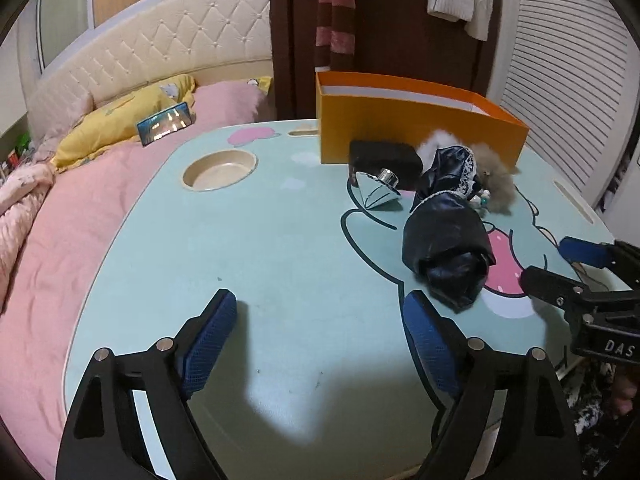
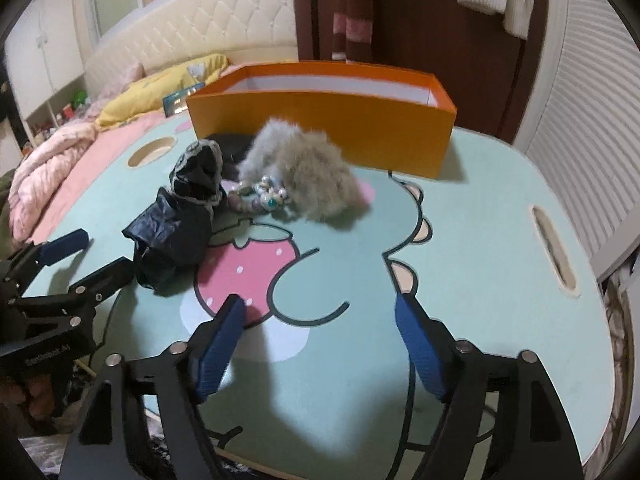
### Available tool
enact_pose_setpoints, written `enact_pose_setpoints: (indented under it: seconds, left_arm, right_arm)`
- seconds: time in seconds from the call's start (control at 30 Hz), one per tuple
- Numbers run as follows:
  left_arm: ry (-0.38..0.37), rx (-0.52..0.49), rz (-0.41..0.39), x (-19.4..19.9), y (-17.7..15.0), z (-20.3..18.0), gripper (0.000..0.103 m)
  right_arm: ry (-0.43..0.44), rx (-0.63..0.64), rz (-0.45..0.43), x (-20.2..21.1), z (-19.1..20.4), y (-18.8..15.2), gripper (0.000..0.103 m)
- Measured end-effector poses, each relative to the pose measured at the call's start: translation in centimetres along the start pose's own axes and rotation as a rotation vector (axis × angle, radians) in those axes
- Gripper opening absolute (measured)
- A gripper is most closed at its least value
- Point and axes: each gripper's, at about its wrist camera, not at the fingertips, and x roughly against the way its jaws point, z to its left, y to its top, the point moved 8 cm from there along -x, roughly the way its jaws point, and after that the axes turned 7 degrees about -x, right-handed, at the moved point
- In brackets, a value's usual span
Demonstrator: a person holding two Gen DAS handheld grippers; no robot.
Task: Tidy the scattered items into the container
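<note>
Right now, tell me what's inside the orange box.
Only the upper white inner walls of the orange box show, beneath its rim. Its tall front wall hides the floor, so whether anything lies inside cannot be told. The fluffy grey item and black glossy bundle lie outside on the table.

Both views are evenly lit from overhead, slightly dim. Soft shadows are cast on the table [image 1: 280, 240]. Edges are bent and vignetted by fisheye distortion; fine detail is softened.

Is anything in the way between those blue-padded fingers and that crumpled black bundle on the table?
Nothing visible. Only bare table lies between the open left gripper and the black bundle, which sits just ahead and to its right. The right gripper also has bare table before it.
</note>
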Motion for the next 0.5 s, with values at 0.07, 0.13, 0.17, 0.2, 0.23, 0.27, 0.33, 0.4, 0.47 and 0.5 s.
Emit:
enact_pose_setpoints:
  seconds: [0.07,0.13,0.17,0.2,0.23,0.27,0.33,0.4,0.47,0.5]
  left_arm:
    - [0.003,0.0,-0.017,-0.08,-0.07,0.06,0.091]
    - [0.005,0.002,-0.025,-0.24,-0.12,0.16,0.094]
    - [0.004,0.003,-0.026,-0.28,-0.1,0.21,0.094]
    - [0.003,0.002,-0.027,-0.28,-0.08,0.24,0.094]
    - [0.003,0.001,-0.027,-0.26,-0.04,0.21,0.094]
    - [0.004,0.0,-0.028,-0.26,-0.03,0.17,0.094]
    - [0.004,0.0,-0.029,-0.29,-0.02,0.15,0.094]
    - [0.004,0.0,-0.029,-0.29,-0.04,0.16,0.094]
    - [0.005,0.001,-0.029,-0.28,-0.03,0.17,0.094]
    - [0.004,0.001,-0.029,-0.29,-0.03,0.18,0.094]
  right_arm:
    - [-0.004,-0.002,0.009,-0.24,-0.01,-0.19,0.102]
    - [-0.004,0.0,0.007,-0.22,0.03,-0.25,0.102]
    - [-0.003,0.002,0.005,-0.18,0.06,-0.24,0.102]
    - [-0.002,0.002,0.002,-0.16,0.06,-0.22,0.102]
    - [-0.001,0.002,0.0,-0.15,0.05,-0.23,0.102]
    - [-0.001,0.002,-0.001,-0.17,0.07,-0.31,0.102]
    - [0.0,0.003,-0.003,-0.24,0.11,-0.33,0.102]
    - [0.0,0.003,-0.003,-0.26,0.11,-0.33,0.102]
    - [0.0,0.003,-0.004,-0.25,0.12,-0.35,0.102]
    - [0.001,0.004,-0.005,-0.24,0.12,-0.36,0.102]
